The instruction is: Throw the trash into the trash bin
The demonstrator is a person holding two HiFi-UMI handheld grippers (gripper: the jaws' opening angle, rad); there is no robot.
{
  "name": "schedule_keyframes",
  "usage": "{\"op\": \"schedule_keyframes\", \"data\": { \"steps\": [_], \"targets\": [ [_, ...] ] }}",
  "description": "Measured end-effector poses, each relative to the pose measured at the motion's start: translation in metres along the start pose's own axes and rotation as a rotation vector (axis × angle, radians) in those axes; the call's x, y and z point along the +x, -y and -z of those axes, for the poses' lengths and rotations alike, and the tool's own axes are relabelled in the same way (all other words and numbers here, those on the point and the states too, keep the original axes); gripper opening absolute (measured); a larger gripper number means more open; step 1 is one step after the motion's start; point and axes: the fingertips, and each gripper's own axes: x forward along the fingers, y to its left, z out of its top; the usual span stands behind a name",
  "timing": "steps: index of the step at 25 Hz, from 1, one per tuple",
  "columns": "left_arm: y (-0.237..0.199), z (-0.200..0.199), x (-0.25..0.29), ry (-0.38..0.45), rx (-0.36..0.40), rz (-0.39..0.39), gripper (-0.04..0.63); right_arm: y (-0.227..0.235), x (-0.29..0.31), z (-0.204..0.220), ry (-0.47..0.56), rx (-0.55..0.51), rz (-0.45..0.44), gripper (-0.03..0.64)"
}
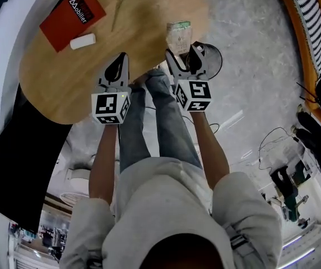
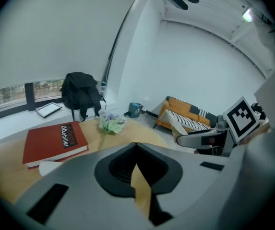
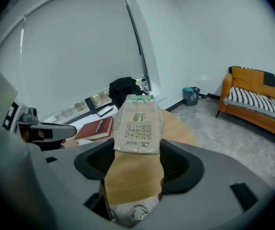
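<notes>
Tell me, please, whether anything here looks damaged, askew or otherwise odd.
The carton between the jaws of the right hand-held gripper is upside down, with its print inverted, and its sides look slightly crumpled. Nothing else stands out.

1. We see bright, soft daylight in every picture; it comes from the window (image 3: 75, 110).
2. The floor (image 1: 231, 120) has a shiny white streak.
3. Edges bend round; claw views have dark corners.
4. Up close, the left claw (image 2: 136, 147) and right claw (image 3: 136, 150) look fuzzy; the milk carton (image 3: 138, 123) looks sharp.
</notes>
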Motion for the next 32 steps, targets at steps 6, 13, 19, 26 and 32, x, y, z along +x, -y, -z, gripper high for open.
{"op": "schedule_keyframes", "data": {
  "steps": [6, 13, 19, 26, 32],
  "targets": [
    [0.062, -0.001, 0.040, -0.048, 0.085, 0.148, 0.018, 0.070, -0.042, 0.031, 0.003, 0.110, 0.152, 0.309],
    [0.120, 0.003, 0.079, -0.099, 0.165, 0.283, 0.018, 0.132, -0.084, 0.068, -0.003, 0.223, 0.301, 0.310],
    [0.162, 0.011, 0.100, -0.145, 0.224, 0.385, 0.017, 0.178, -0.118, 0.112, -0.026, 0.338, 0.435, 0.310],
    [0.171, 0.022, 0.109, -0.170, 0.244, 0.410, 0.018, 0.204, -0.110, 0.177, -0.145, 0.406, 0.473, 0.310],
    [0.170, 0.033, 0.106, -0.191, 0.245, 0.401, 0.018, 0.216, -0.089, 0.225, -0.248, 0.526, 0.475, 0.310]
  ]
}}
